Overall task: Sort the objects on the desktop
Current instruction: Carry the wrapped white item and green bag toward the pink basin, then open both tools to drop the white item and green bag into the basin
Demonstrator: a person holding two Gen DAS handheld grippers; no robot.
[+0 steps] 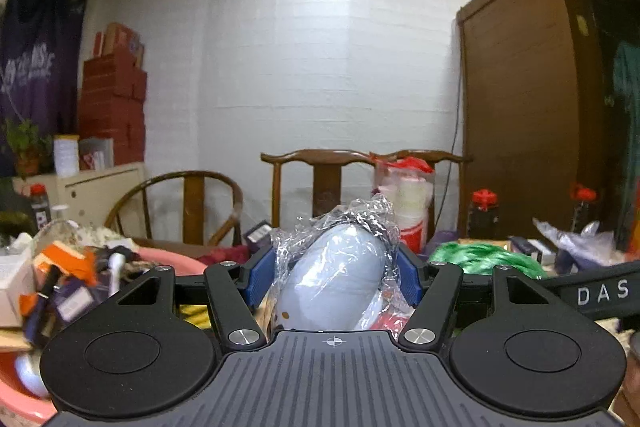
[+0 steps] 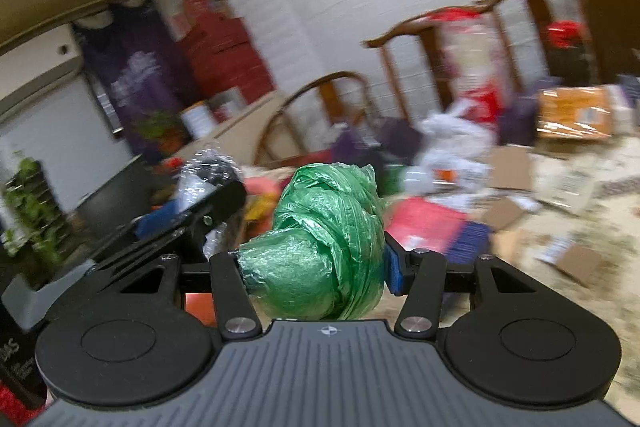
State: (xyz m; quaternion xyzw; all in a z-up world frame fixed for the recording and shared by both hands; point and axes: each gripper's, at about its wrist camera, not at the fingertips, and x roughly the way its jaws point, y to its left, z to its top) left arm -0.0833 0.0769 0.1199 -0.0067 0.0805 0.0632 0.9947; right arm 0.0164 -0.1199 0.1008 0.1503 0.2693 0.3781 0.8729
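A pale grey rounded object wrapped in clear crinkled plastic (image 1: 334,283) fills my left gripper (image 1: 335,277), whose blue pads press on both its sides. My right gripper (image 2: 316,263) is shut on a wadded green plastic bag (image 2: 320,247); only its right blue pad (image 2: 394,269) shows, the left one is hidden by the bag. In the left wrist view the green bag (image 1: 486,259) and the right gripper's dark body (image 1: 592,291) sit just to the right. In the right wrist view the left gripper (image 2: 192,211) with its clear-wrapped load is at the left.
A cluttered table holds a pink basin (image 1: 176,261) of mixed items at the left, cardboard pieces (image 2: 508,167), an orange packet (image 2: 574,113), white bags (image 2: 452,143) and red-capped dark bottles (image 1: 484,213). Wooden chairs (image 1: 324,179) stand behind. A brown wardrobe (image 1: 532,87) rises at the right.
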